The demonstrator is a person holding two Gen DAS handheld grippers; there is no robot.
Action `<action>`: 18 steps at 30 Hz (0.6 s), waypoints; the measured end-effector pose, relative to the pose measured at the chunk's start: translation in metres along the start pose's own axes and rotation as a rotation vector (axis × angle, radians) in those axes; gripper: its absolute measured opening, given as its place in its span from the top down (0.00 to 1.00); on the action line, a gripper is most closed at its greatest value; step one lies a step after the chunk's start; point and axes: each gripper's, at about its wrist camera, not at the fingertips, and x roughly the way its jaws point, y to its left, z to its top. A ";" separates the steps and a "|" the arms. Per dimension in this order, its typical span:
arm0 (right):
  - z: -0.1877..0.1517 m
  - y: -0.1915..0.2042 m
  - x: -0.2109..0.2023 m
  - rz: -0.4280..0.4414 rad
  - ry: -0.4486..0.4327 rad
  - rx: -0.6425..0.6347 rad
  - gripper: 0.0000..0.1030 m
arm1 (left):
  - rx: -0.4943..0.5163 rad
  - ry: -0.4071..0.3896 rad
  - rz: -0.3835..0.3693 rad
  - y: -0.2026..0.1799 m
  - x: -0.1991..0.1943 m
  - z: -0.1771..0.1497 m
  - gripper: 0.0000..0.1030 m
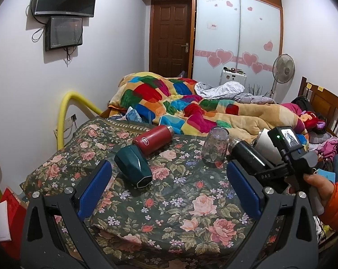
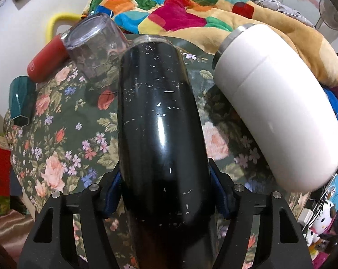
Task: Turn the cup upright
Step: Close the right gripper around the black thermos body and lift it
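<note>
Right claw (image 2: 166,192) grips black cup (image 2: 157,123) (frame marked "DAS", seemingly).

We lose the black cup's (image 2: 162,123) lower end below the right wrist frame's edge, and it hides the blue pads (image 2: 112,196) gripping it. The white cup's (image 2: 278,112) near end smears into blur. From the left wrist, the right gripper (image 1: 254,159) covers most of both cups.

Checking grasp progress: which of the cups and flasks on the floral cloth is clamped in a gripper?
The black cup, shut between the right gripper fingers. The red, green, clear and white ones lie free.
</note>
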 end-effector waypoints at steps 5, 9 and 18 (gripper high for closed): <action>-0.014 0.006 -0.012 0.008 -0.010 -0.005 0.38 | -0.007 -0.014 -0.003 0.000 -0.010 0.001 0.00; -0.024 0.009 -0.028 0.010 -0.034 -0.003 0.38 | -0.005 -0.024 -0.008 -0.002 -0.018 0.001 0.00; -0.039 0.028 -0.075 0.015 -0.121 -0.041 0.38 | 0.008 -0.050 -0.019 -0.005 -0.039 -0.001 0.00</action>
